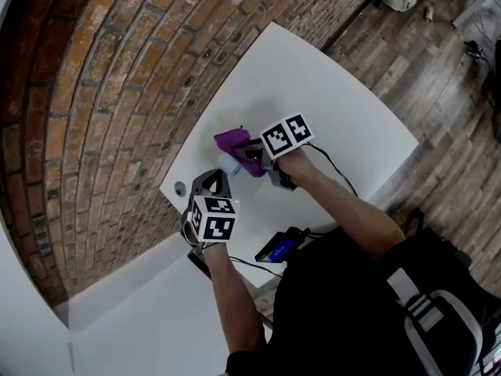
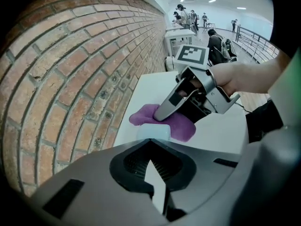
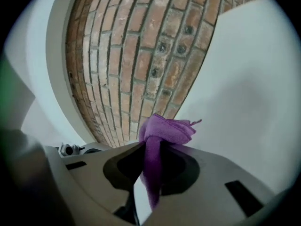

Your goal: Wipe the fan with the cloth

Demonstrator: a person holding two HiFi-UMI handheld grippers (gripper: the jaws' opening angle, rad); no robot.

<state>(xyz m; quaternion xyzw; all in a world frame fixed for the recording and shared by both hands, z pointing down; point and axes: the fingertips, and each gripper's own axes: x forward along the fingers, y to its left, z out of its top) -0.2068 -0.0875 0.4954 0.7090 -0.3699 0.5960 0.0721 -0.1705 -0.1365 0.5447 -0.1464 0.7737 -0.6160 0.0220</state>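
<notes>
The fan (image 1: 228, 164) is a small pale block on the white table (image 1: 329, 92); in the left gripper view the fan (image 2: 153, 132) lies right at my jaw tips. My left gripper (image 1: 216, 180) (image 2: 151, 141) points steeply down, jaws shut, tips against the fan's near edge; I cannot see a grip on it. My right gripper (image 1: 249, 153) (image 2: 181, 105) (image 3: 151, 142) is shut on the purple cloth (image 1: 230, 140) (image 3: 167, 128). The cloth (image 2: 181, 126) rests bunched on the table just behind the fan, touching its far side.
A brick wall (image 1: 117, 77) runs along the table's far edge. A round grommet (image 1: 180, 187) sits near the left gripper. A device with a blue screen (image 1: 278, 249) and a black cable (image 1: 333, 163) lie at the table's near edge. People stand far off (image 2: 188, 15).
</notes>
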